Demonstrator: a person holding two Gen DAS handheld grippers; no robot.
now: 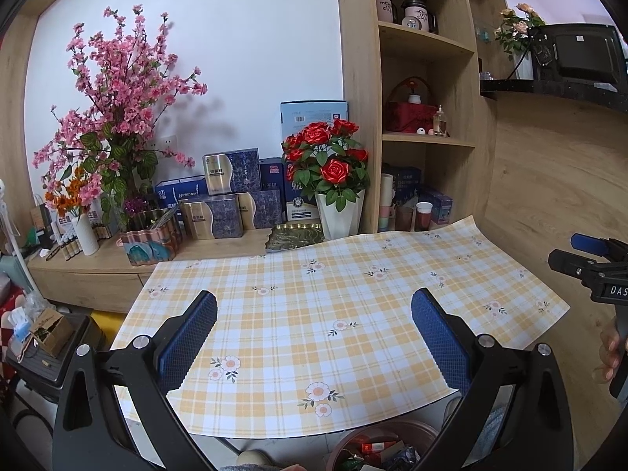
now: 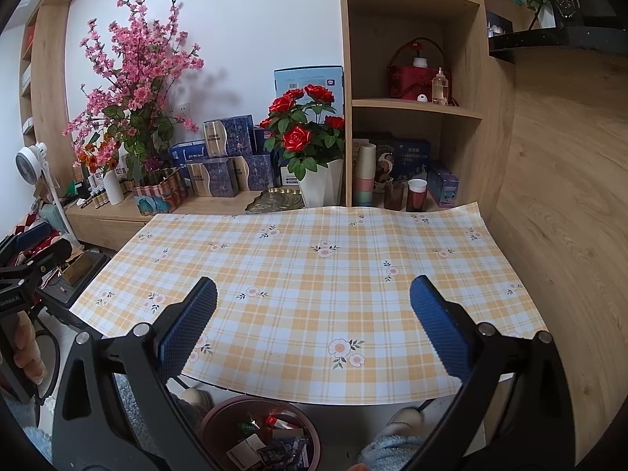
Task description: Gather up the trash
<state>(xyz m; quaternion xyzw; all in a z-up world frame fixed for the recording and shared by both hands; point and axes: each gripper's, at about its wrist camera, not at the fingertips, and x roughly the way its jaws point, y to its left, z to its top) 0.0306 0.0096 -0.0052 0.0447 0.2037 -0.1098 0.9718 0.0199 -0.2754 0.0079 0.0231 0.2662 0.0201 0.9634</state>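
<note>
A round brown bin (image 2: 219,418) stands on the floor under the table's near edge, with several wrappers and small cartons (image 2: 271,445) inside; the left wrist view shows its rim (image 1: 392,428) at the bottom. The yellow checked tablecloth (image 2: 314,274) carries no loose litter. My left gripper (image 1: 314,310) hangs open above the near part of the cloth (image 1: 333,306), nothing between its blue pads. My right gripper (image 2: 314,298) is open too, over the same cloth. The right gripper's black body (image 1: 596,271) shows at the left wrist view's right edge, the left one's (image 2: 23,271) at the other view's left edge.
Behind the table a low wooden ledge holds pink blossom branches (image 2: 133,78), red roses in a white vase (image 2: 314,145), blue gift boxes (image 2: 219,165) and a green tray (image 2: 274,198). A wooden shelf unit (image 2: 412,102) with cups stands back right. Slippered feet (image 2: 396,435) rest by the bin.
</note>
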